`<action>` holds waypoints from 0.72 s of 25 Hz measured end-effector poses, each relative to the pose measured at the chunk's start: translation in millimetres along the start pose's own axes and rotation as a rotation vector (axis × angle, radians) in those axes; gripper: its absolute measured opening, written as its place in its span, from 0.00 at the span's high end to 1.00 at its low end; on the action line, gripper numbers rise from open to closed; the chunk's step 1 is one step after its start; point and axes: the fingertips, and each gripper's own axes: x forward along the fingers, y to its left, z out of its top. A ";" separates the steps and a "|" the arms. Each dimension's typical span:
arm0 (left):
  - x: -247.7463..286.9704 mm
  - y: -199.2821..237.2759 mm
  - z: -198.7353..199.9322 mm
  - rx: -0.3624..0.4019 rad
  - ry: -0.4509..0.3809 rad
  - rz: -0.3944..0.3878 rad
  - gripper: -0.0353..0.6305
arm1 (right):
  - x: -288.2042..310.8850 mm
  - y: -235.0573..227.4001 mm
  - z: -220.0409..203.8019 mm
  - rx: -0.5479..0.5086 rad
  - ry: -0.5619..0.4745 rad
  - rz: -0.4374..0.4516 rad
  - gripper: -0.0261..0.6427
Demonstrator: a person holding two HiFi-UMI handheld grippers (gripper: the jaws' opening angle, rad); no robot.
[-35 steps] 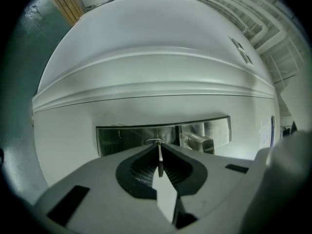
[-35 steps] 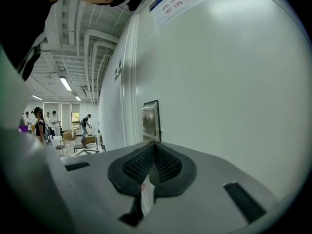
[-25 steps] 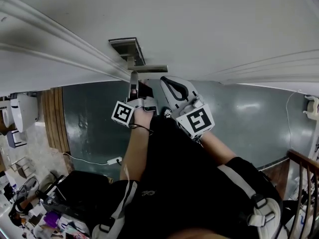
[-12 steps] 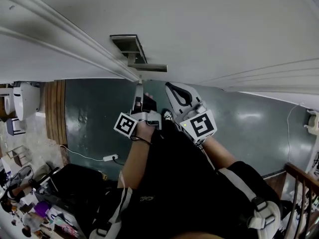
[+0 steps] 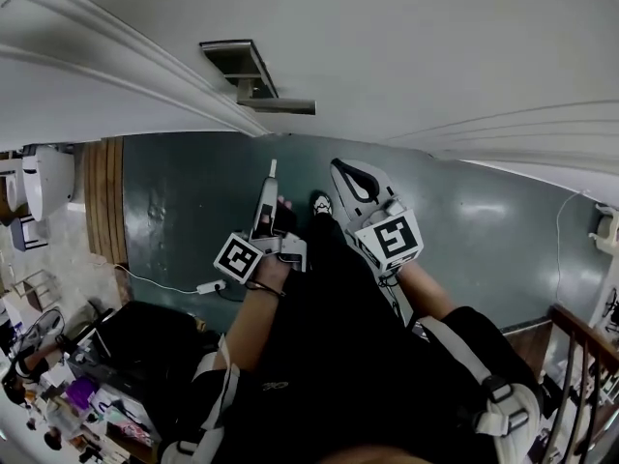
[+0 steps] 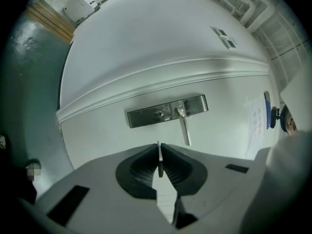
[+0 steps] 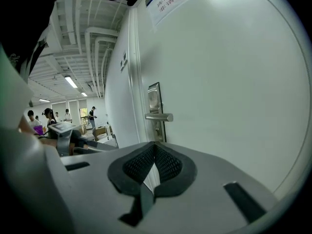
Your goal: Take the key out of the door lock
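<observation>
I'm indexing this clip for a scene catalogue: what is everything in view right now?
door: one, white, fills the top of the head view
lock plate: one, silver, on the door, keyhole empty
door handle: one, silver, on the lock plate
key: one, silver, edge-on between the left gripper's jaws
paper notice: one, white, on the door
floor: one, dark green, below the door
power strip: one, white, on the floor at left
left gripper: one, grey, shut on the key, clear of the door
right gripper: one, grey, shut, empty
</observation>
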 end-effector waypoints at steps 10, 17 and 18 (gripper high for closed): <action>-43.5 1.5 -5.0 0.239 0.142 -0.025 0.89 | -29.8 25.1 -25.8 -0.010 0.009 -0.166 0.95; -82.2 -19.6 3.7 0.660 0.225 -0.063 0.89 | -43.2 80.3 -31.5 -0.024 0.024 -0.215 0.95; -86.5 -19.8 6.3 0.719 0.232 -0.063 0.89 | -43.0 85.3 -31.9 -0.027 0.024 -0.228 0.95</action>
